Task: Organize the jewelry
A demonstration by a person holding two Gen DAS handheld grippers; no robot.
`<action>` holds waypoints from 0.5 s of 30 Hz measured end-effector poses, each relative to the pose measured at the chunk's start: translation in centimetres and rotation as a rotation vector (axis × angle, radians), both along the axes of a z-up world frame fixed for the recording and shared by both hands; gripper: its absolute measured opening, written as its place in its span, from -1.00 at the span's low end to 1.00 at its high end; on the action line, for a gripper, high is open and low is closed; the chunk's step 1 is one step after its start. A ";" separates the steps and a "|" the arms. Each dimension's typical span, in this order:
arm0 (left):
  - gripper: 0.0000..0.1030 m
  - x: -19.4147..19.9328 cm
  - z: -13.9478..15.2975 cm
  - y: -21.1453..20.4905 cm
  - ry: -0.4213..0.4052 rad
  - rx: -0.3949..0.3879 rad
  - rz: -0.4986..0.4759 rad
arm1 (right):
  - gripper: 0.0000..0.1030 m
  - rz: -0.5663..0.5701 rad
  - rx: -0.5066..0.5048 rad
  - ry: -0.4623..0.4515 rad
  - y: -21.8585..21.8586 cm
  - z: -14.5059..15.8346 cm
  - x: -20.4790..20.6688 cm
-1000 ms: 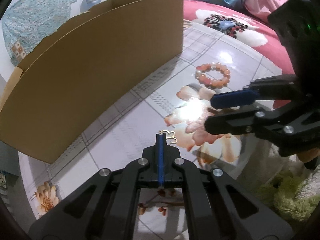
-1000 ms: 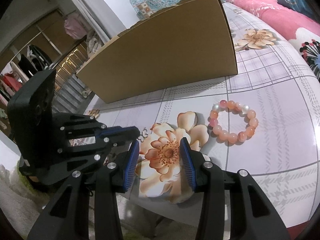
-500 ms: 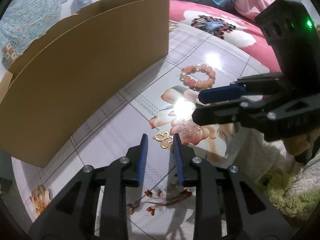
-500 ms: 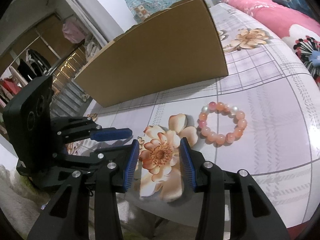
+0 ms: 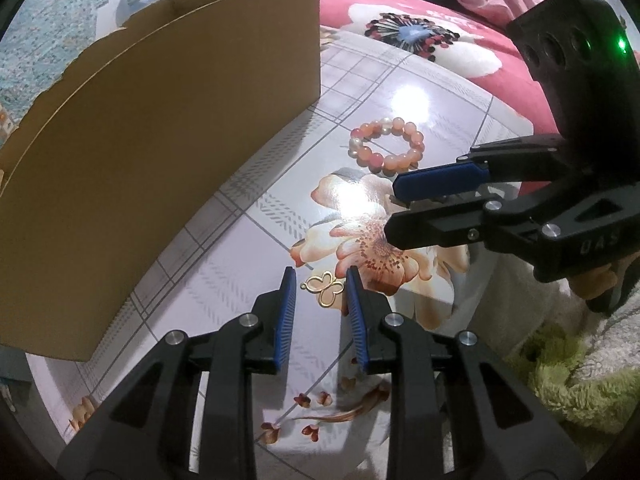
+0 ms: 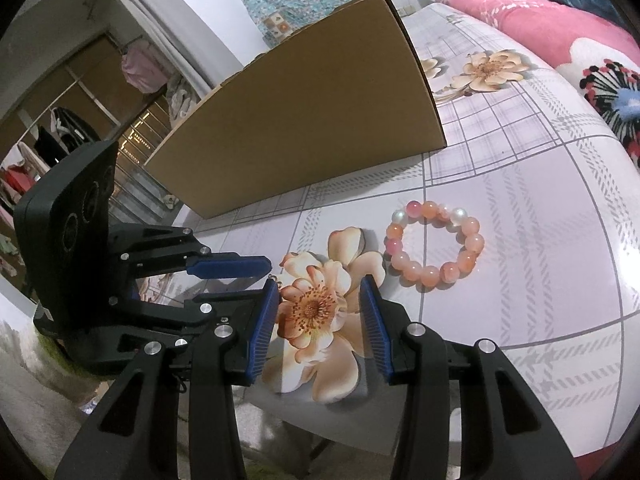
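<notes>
A gold butterfly pendant [image 5: 325, 289] lies flat on the flowered tablecloth between the tips of my left gripper [image 5: 321, 280], which is open and empty. A pink and white bead bracelet [image 5: 385, 145] lies on the cloth farther out; it also shows in the right wrist view [image 6: 434, 246]. My right gripper [image 6: 320, 300] is open and empty, hovering near the table's front edge, short and left of the bracelet. It shows at the right of the left wrist view [image 5: 396, 208]. The left gripper shows at the left of the right wrist view [image 6: 256, 276].
A tall brown cardboard box [image 5: 160, 132] stands on the table to the left and behind; it also shows in the right wrist view [image 6: 304, 120]. A pink flowered blanket [image 5: 432, 44] lies beyond the table. Green fluffy fabric [image 5: 568, 380] lies below the table edge.
My left gripper opened from shut and let go of the butterfly pendant, which now lies on the cloth between its fingers. The right gripper stayed open and shifted slightly.
</notes>
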State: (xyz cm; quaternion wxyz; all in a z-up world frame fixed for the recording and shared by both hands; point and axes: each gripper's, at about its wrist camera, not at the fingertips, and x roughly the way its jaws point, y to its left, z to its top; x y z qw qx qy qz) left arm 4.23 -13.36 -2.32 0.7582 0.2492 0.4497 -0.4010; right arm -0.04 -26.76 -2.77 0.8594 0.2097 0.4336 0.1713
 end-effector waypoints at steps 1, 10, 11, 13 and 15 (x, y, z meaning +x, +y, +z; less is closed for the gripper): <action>-0.63 0.0 0.0 -0.1 0.001 0.002 -0.007 | -0.19 -0.001 0.001 0.000 0.0 0.0 0.0; -0.64 -0.1 -0.1 -0.9 -0.014 0.017 -0.010 | -0.19 -0.006 0.003 -0.001 -0.3 -0.1 0.2; -0.64 -0.2 -0.1 -0.8 -0.016 0.016 -0.010 | -0.19 -0.006 0.002 -0.001 -0.2 0.0 0.2; -0.64 -0.2 -0.1 -0.7 -0.018 0.013 -0.009 | -0.19 -0.006 0.001 -0.001 -0.2 0.0 0.2; -0.64 -0.3 0.1 -0.6 -0.026 0.009 -0.006 | -0.19 -0.005 0.000 -0.003 -0.3 0.0 0.3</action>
